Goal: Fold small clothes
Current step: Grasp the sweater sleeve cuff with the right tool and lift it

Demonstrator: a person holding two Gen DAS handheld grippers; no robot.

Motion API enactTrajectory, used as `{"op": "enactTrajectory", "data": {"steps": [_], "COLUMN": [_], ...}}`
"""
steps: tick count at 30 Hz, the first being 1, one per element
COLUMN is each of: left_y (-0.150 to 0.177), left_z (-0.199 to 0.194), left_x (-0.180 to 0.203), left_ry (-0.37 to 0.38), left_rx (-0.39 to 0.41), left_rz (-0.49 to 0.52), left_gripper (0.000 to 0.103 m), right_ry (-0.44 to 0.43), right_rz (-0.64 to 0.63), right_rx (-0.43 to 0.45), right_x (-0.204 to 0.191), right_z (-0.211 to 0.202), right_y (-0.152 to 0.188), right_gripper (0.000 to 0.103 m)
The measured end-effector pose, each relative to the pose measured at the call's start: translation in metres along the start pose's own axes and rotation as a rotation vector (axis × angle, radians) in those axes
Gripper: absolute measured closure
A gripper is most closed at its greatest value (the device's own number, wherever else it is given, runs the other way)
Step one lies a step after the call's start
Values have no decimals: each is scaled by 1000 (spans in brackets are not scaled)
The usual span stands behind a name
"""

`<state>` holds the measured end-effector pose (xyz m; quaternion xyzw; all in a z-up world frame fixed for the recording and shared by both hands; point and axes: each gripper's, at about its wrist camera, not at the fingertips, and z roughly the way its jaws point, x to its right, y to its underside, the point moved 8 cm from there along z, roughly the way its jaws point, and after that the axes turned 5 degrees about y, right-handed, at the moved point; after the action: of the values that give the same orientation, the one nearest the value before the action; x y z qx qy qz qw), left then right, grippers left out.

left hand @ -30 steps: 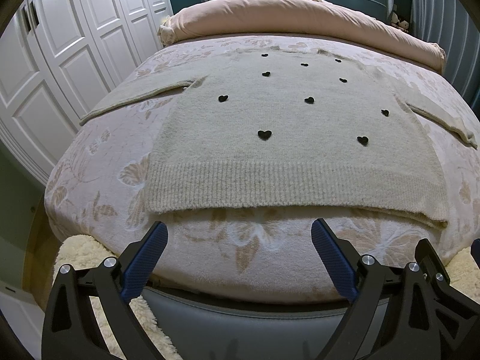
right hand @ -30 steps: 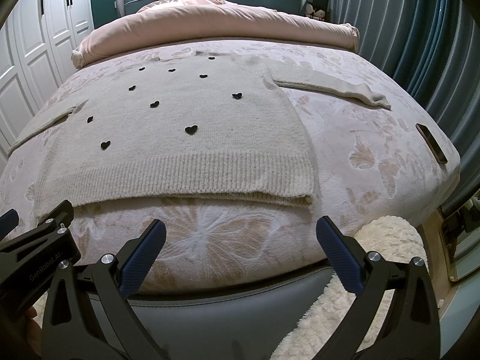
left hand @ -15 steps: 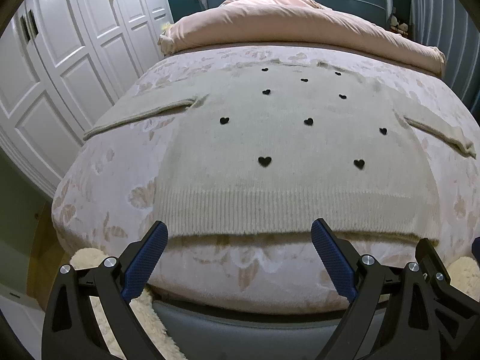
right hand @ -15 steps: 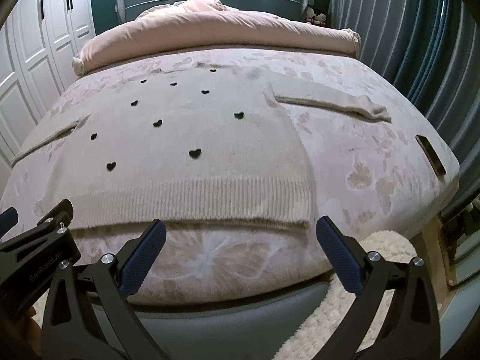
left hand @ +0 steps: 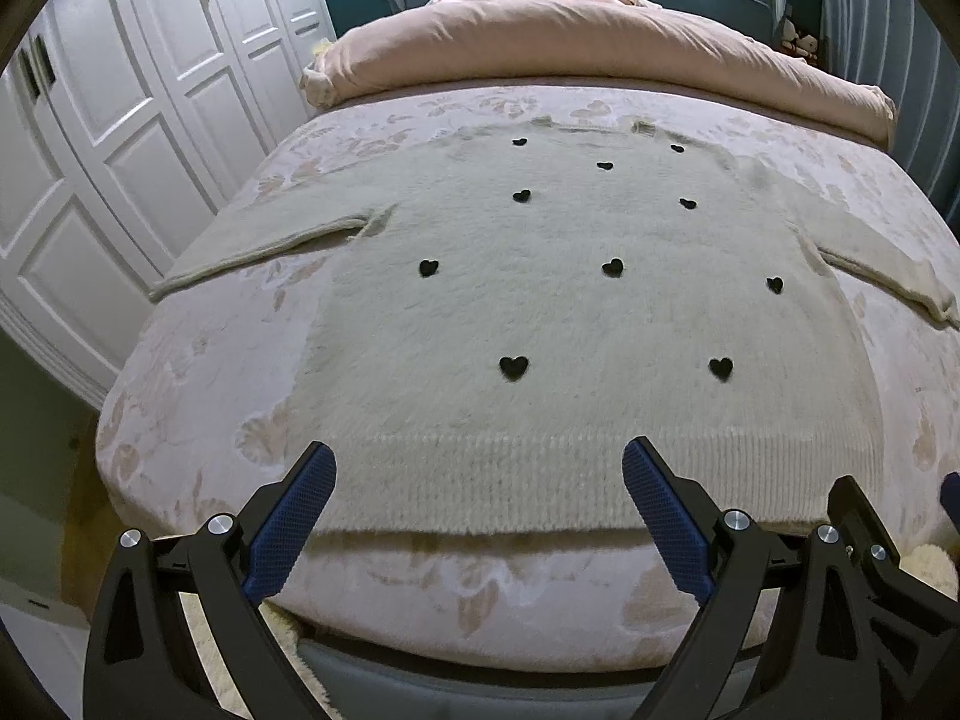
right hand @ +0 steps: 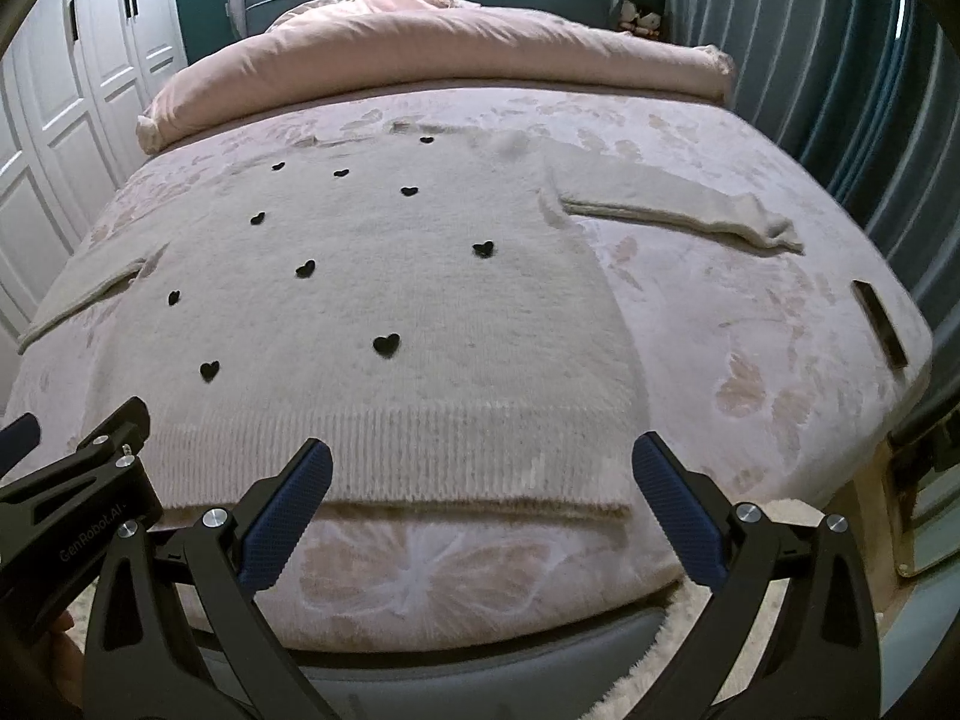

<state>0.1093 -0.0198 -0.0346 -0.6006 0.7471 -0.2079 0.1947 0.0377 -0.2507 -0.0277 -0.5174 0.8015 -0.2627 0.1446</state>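
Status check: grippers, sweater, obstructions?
Left hand-held gripper and right hand-held gripper open, empty, at hem. Sweater flat on bed, unfolded. Nothing in the way.

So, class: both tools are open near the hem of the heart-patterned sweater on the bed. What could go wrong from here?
1. The ribbed hem lies in two layers; the open left tool or right tool might pinch only the top one, so the sweater could fold unevenly.
2. The plush floral bedspread lies directly under the hem and could get caught too.
3. The spread sleeve may drag and bunch.
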Motion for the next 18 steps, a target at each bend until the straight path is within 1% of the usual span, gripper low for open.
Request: {"op": "enactTrajectory", "data": {"steps": [2,3,6,8,9,11,13,15,16,17,18], "left_y": [-5,-9,-15,-19,-22,-27,-33,-38,-41,-44,-46], "left_z": [6,9,17,24,28,35,42,48,52,55,58], "left_x": [-2,-5,-14,-20,-24,-30,-35,-40,-41,-42,-43], "left_ry": [38,57,82,93,95,96,71,47,43,43,40], "left_rx": [-8,-9,-13,-22,-25,-22,-15,-13,-12,-10,-7], "left_rz": [-40,-70,-126,-159,-175,-198,-205,-208,-210,-213,-215], "left_gripper": [7,7,7,7,7,7,7,7,7,7,7], "right_ry": [-53,-63,-76,-70,-67,-46,-18,-7,-11,-22,-41], "right_rz": [32,51,173,275,338,416,498,575,644,703,795], "right_rx": [-25,-33,-80,-99,-104,-96,-73,-66,-63,-62,-67], "right_x": [8,14,58,102,132,174,224,266,293,311,334], "right_z": [15,21,55,82,100,121,147,171,187,198,214], "right_y": [-8,-10,-23,-36,-47,-63,-85,-102,-111,-116,-120], "right_gripper": [5,5,5,5,5,5,5,5,5,5,5]}}
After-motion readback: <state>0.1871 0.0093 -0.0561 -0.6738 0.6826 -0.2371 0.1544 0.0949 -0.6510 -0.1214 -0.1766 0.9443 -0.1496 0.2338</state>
